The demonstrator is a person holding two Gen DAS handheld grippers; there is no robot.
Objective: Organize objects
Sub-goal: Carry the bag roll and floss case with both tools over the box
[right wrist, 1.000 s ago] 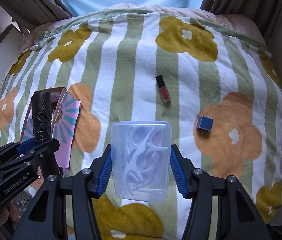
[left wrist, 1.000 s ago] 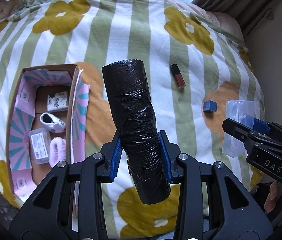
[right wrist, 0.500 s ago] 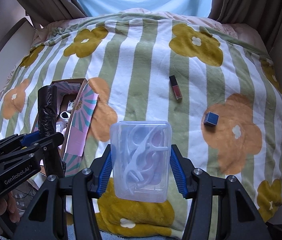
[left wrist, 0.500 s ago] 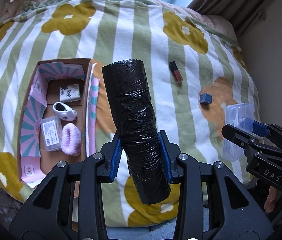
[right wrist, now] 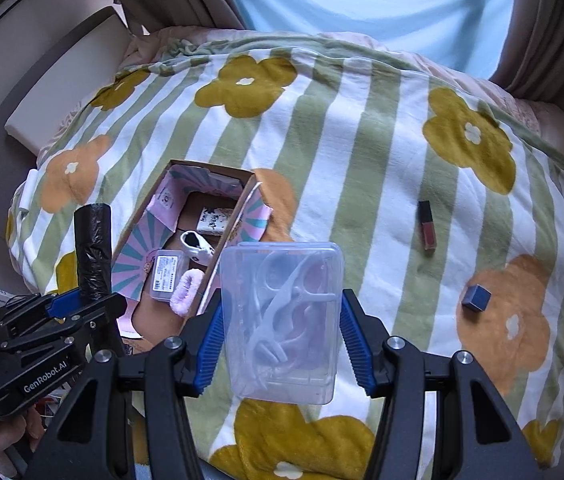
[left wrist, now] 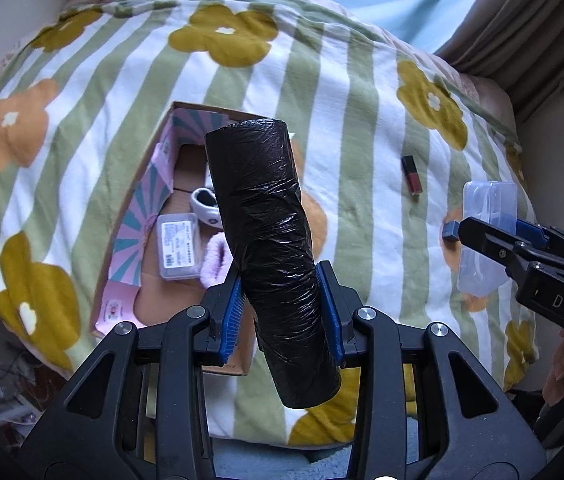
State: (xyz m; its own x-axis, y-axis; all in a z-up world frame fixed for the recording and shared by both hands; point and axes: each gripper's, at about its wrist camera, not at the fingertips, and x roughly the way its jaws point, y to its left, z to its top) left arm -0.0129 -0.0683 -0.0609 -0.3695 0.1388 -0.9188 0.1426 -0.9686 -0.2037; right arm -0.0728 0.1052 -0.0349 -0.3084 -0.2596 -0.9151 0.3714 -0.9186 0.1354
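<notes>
left wrist view: my left gripper (left wrist: 280, 314), clamped on the black bag roll (left wrist: 269, 248), has swung over the cardboard box (left wrist: 137, 216) at left, ready to drop, while my right gripper (right wrist: 282, 340) grips the clear floss case (right wrist: 282, 320).

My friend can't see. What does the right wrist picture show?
The right gripper holds a clear case of floss picks above a flowered blanket. To the left, an open box holds small things; the left gripper holds a black roll. A lip gloss and blue cube lie right.
</notes>
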